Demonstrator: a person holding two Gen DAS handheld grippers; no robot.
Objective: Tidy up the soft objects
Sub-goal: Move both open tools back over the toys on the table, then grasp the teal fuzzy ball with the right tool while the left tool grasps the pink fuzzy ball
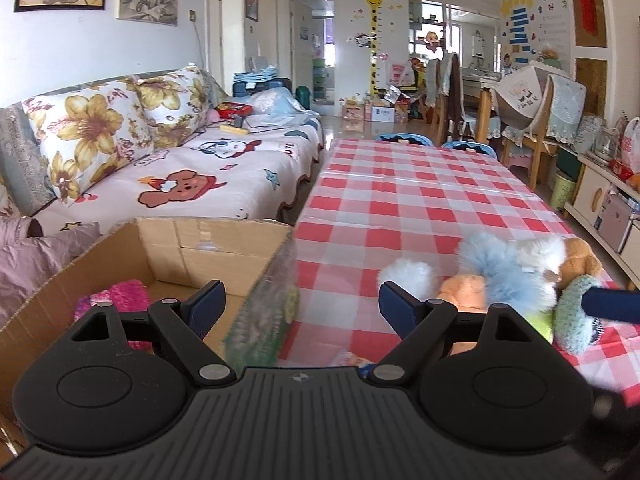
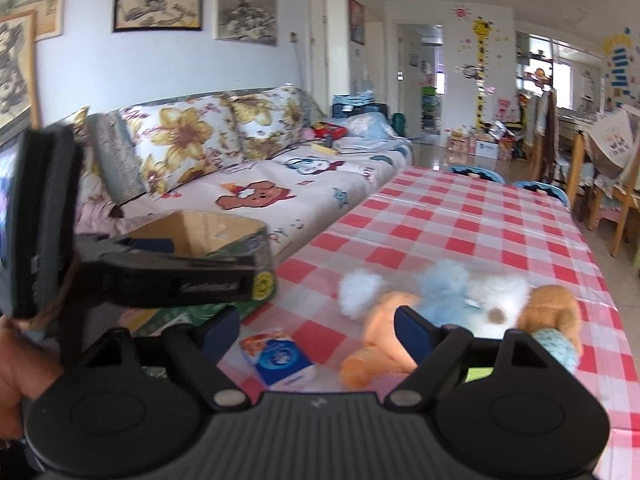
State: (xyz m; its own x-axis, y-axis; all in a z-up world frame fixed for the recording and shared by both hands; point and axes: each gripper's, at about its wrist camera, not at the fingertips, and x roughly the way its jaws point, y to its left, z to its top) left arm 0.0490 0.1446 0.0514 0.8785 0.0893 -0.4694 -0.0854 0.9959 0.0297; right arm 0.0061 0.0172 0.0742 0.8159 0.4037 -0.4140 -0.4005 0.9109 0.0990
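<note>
A cardboard box [image 1: 216, 252] stands at the table's left edge with a pink fluffy item [image 1: 120, 294] inside. A pile of soft toys lies on the checked tablecloth: a white fluffy one [image 1: 408, 276], a light blue one [image 1: 504, 272], an orange one [image 1: 464, 292], a brown one [image 1: 580, 260] and a teal knitted one [image 1: 572, 316]. My left gripper [image 1: 302, 304] is open and empty over the box's right wall. My right gripper [image 2: 320, 332] is open and empty just before the orange toy [image 2: 380, 340]; the box [image 2: 208, 232] shows to its left.
A small blue and white pack [image 2: 280, 358] lies on the table [image 1: 420, 200] near the box. A sofa with floral cushions [image 1: 100, 128] runs along the left. Chairs [image 1: 548, 120] and a cabinet [image 1: 600, 200] stand at the right.
</note>
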